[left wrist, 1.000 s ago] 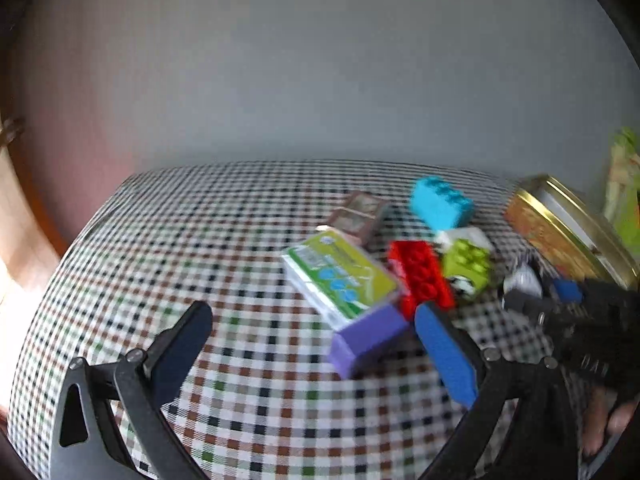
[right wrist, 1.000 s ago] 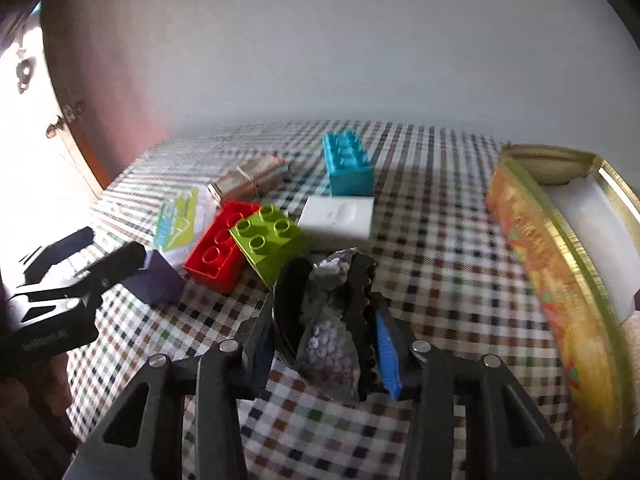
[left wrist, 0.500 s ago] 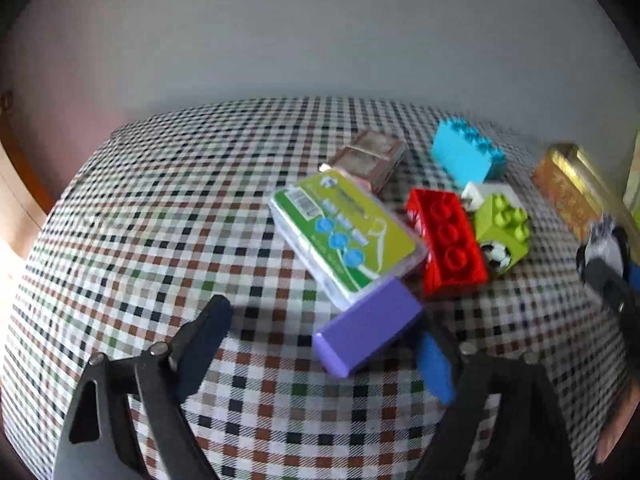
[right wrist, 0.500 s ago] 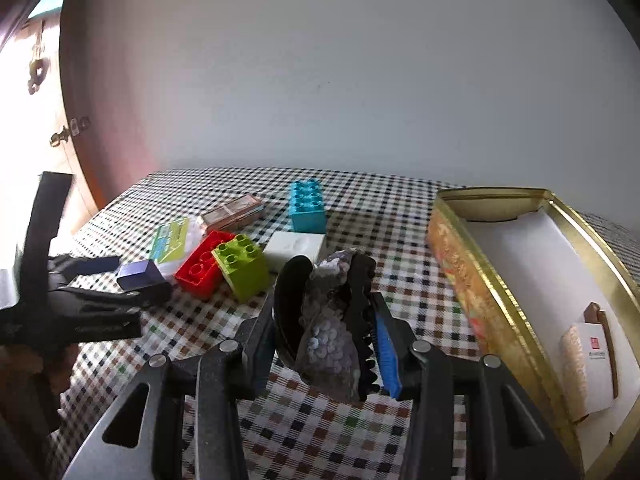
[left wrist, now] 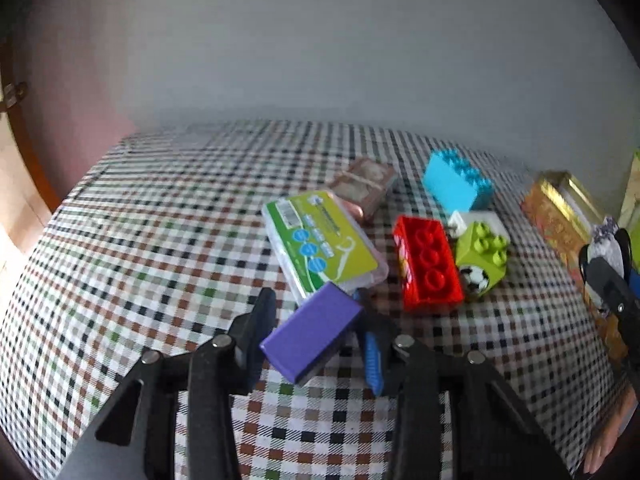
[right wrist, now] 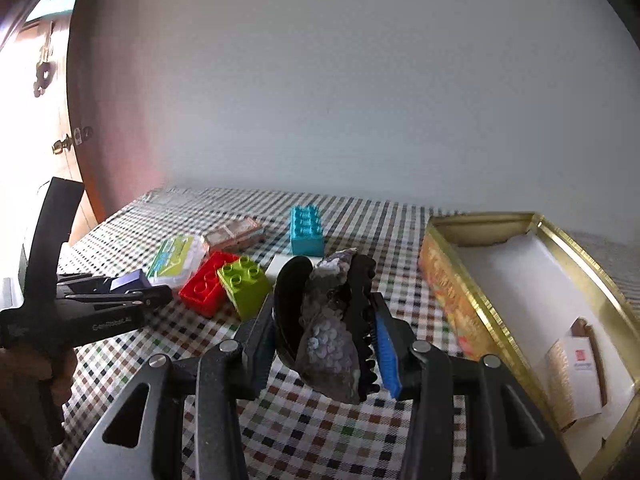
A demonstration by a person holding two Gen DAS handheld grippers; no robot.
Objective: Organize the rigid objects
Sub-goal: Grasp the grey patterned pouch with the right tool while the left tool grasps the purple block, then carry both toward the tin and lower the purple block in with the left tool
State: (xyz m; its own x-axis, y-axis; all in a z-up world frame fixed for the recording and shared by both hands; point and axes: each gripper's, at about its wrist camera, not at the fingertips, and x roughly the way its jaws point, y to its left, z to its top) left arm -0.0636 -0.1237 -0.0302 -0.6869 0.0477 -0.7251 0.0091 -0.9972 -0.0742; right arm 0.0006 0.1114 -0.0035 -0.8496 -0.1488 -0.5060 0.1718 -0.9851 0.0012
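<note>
My left gripper (left wrist: 316, 332) is shut on a purple block (left wrist: 312, 332) on the checked tablecloth, next to a green floss box (left wrist: 324, 240). It also shows in the right wrist view (right wrist: 132, 292). My right gripper (right wrist: 332, 328) is shut on a black hair claw with a grey sequin flower (right wrist: 332, 328), held above the cloth left of an open gold tin (right wrist: 452, 292). A red brick (left wrist: 426, 266), a lime brick (left wrist: 482, 254), a teal brick (left wrist: 456, 184) and a white block (left wrist: 474, 220) lie between the two grippers.
A clear brown-patterned case (left wrist: 366, 188) lies behind the floss box. The tin holds a small white card packet (right wrist: 576, 380) on white lining. A grey wall runs behind the table. A wooden door (right wrist: 36, 120) stands at the far left.
My left gripper has closed on the purple block. My right gripper has kept hold of the hair claw and risen, with the gold tin now more fully in its view.
</note>
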